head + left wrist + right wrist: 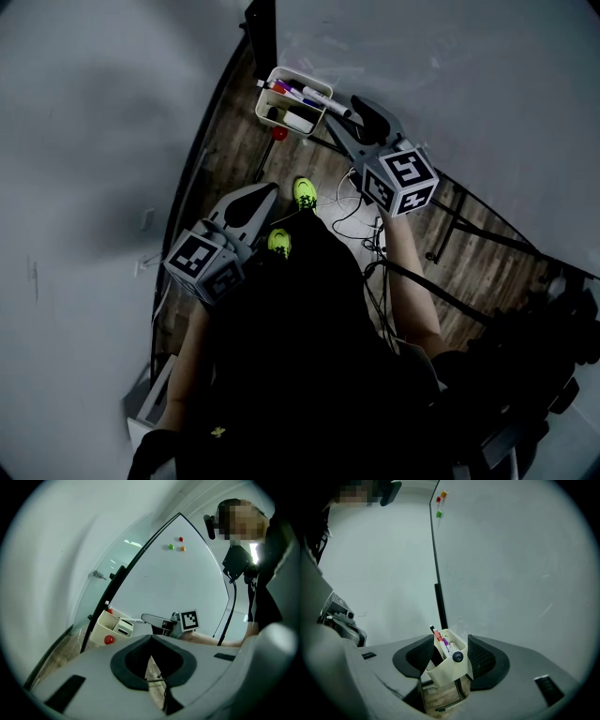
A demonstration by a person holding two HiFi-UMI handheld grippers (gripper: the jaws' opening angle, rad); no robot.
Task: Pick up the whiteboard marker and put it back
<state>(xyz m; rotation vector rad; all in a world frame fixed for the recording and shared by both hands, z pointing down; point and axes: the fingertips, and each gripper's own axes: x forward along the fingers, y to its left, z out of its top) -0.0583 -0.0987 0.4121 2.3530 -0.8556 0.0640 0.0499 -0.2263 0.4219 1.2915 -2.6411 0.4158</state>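
The right claw (pixel 449 657) is held well open, and no grip is kept on anything. Between its two ribbed pads (pixel 481 656) the cream holder (pixel 446 673) is framed, fixed low on the whiteboard (pixel 511 573). The whiteboard marker (pixel 456 656) is found in that holder, leaning out over the front rim with its dark capped end pointed at the camera. A gap is seen on either side of the cap, so neither pad is pressed on it. The holder's wall at three o'clock lies close against the pad there; whether the two touch cannot be told. Red and purple pens (pixel 440 640) are stacked just behind the marker, toward eleven o'clock. In the head view the holder (pixel 266 99) is placed near twelve o'clock, the marker (pixel 326 101) is laid slantwise across its rim, and the right claw (pixel 347 117) is brought up to it from four o'clock, near the marker's dark end. A red magnet (pixel 279 134) is stuck just under the holder, at its six o'clock. The left claw (pixel 151 637) is closed, its tips met, and only floor is seen through the hollow between its pads. In the head view it (pixel 266 191) is kept well apart from the holder, toward eight o'clock.
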